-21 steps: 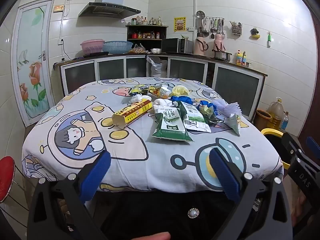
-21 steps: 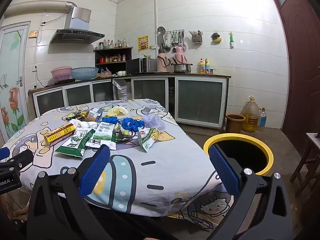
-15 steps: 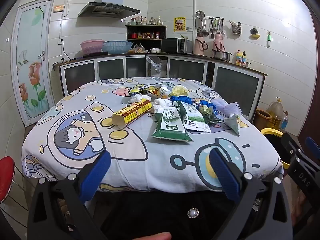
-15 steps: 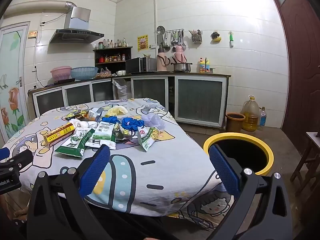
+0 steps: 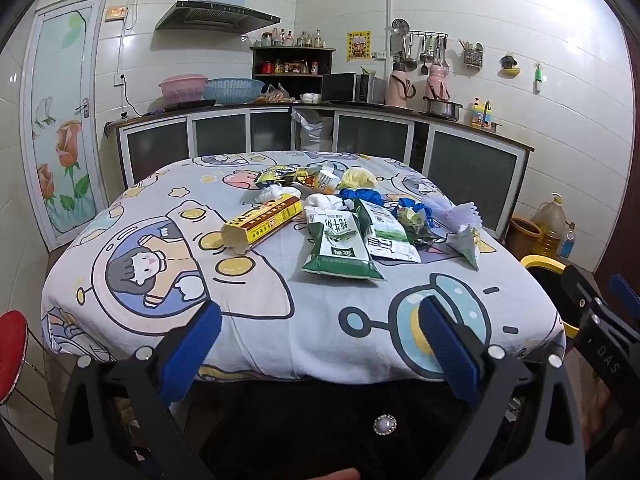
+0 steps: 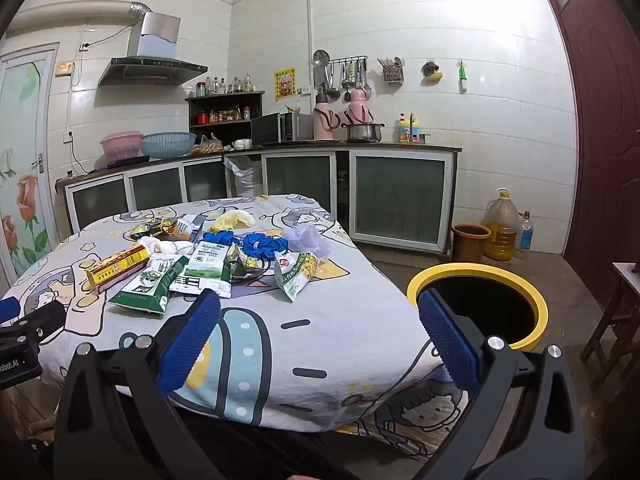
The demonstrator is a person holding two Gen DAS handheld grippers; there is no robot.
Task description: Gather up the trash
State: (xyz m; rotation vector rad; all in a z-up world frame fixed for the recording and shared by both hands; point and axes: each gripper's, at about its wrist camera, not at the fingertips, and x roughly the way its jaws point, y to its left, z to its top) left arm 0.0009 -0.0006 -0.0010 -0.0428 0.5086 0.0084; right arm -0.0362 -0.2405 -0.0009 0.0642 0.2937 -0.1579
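Start of task, by the look of it — nothing picked up yet. Left gripper (image 5: 318,344) and right gripper (image 6: 318,340) both held short of the near table (image 5: 280,344) edge, jaws spread wide, nothing between them.

Landmark: the bin (image 6: 478,304), black with a yellow rim, on the floor beside the table's right side, mouth open upward — likely parked there so each piece needs only a short carry off the edge.

Trash sits in a loose cluster mid-table, well apart from the near edge:
- yellow box (image 5: 262,224), farthest from the bin
- green packet (image 5: 340,246), lying flat, nearer
- small snack bag (image 6: 294,272) — closest to the bin

Judgement: right gripper takes the bin-side pieces; flat packets may resist pinching.
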